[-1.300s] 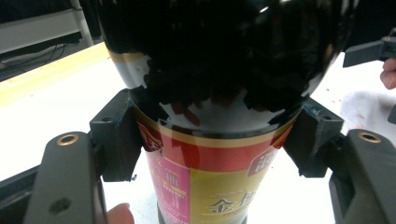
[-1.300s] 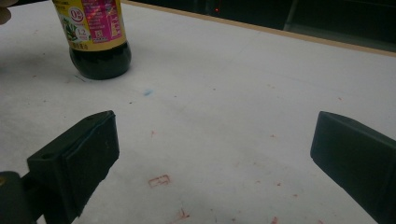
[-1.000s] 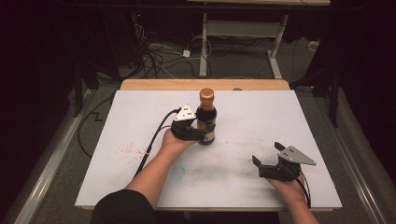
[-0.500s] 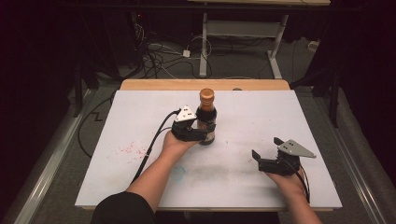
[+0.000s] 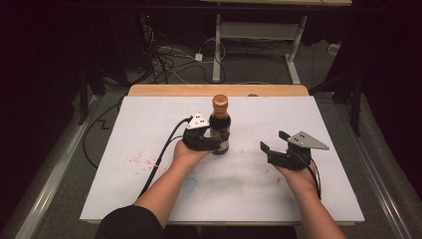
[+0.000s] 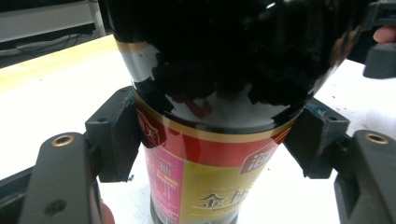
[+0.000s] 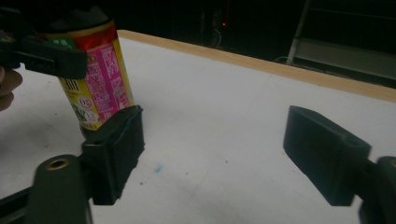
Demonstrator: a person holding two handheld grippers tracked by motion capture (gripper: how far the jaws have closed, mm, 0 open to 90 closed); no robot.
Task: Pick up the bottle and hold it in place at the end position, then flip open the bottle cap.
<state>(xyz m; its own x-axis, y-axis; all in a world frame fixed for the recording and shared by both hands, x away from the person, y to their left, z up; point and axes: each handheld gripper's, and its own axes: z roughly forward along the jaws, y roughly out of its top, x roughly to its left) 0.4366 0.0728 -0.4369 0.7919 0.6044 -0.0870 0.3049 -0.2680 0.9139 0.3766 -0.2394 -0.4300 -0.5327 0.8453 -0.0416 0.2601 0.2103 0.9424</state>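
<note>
High view: bottle (image 5: 220,124) between left tongs (image 5: 211,142).

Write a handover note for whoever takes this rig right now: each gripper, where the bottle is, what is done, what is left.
Left gripper: shut on the sauce bottle, pads on both sides of its label band.
Right gripper: open with nothing between its jaws, which have just been closing a little; it hangs to the right of the bottle, apart from it.
Sauce bottle: upright on the white table, brown cap on.
Done: bottle gripped and steadied.
Left: probably bring the right gripper to the cap and open it.
</note>
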